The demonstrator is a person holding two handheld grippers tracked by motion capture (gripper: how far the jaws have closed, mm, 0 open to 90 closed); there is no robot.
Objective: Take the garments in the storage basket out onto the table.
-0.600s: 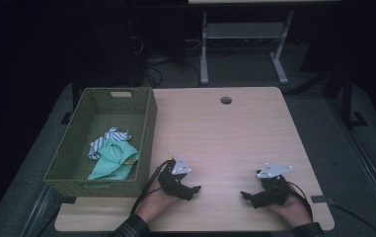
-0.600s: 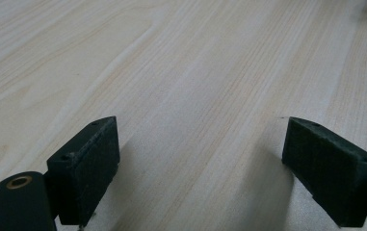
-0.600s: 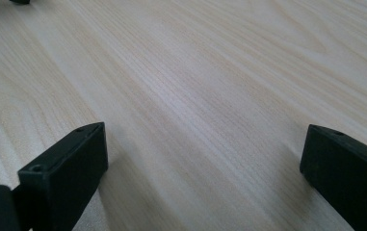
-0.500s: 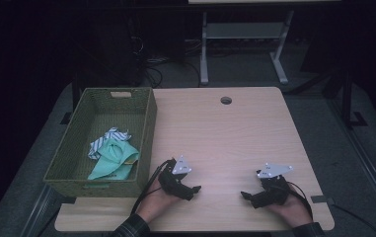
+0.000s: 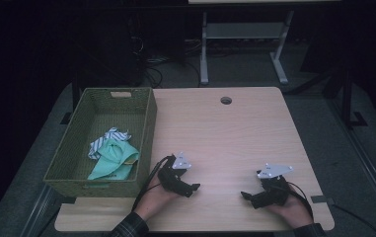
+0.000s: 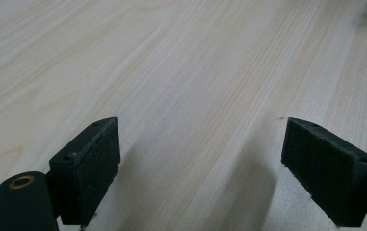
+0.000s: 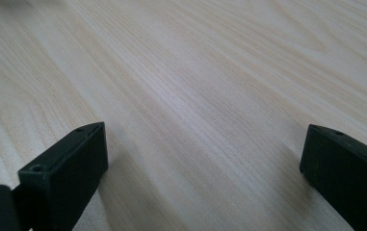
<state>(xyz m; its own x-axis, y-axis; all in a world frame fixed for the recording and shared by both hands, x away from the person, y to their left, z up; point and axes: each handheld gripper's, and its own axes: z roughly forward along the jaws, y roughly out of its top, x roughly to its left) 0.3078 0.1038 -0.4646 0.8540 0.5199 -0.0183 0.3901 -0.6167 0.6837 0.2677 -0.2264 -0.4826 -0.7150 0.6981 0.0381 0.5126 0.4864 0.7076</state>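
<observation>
here, the pale wooden table (image 5: 235, 133) stands in a dark room.

tabletop (image 5: 225, 138): pale wood with fine, straight grain lines; one small dark round hole near the far edge
basket (image 5: 148, 123): olive green, woven texture, with a light tan label on the far wall
cloth (image 5: 114, 160): plain mint green
striped cloth (image 5: 107, 138): white with dark blue-grey stripes
left hand-held gripper (image 5: 191, 190): black body, light grey plate on top, black cable
right hand-held gripper (image 5: 247, 196): black body, light grey plate on top
pads (image 6: 92, 159): matt black, finely textured
sleeve (image 5: 129, 228): dark plaid
floor (image 5: 323, 113): dark grey
</observation>
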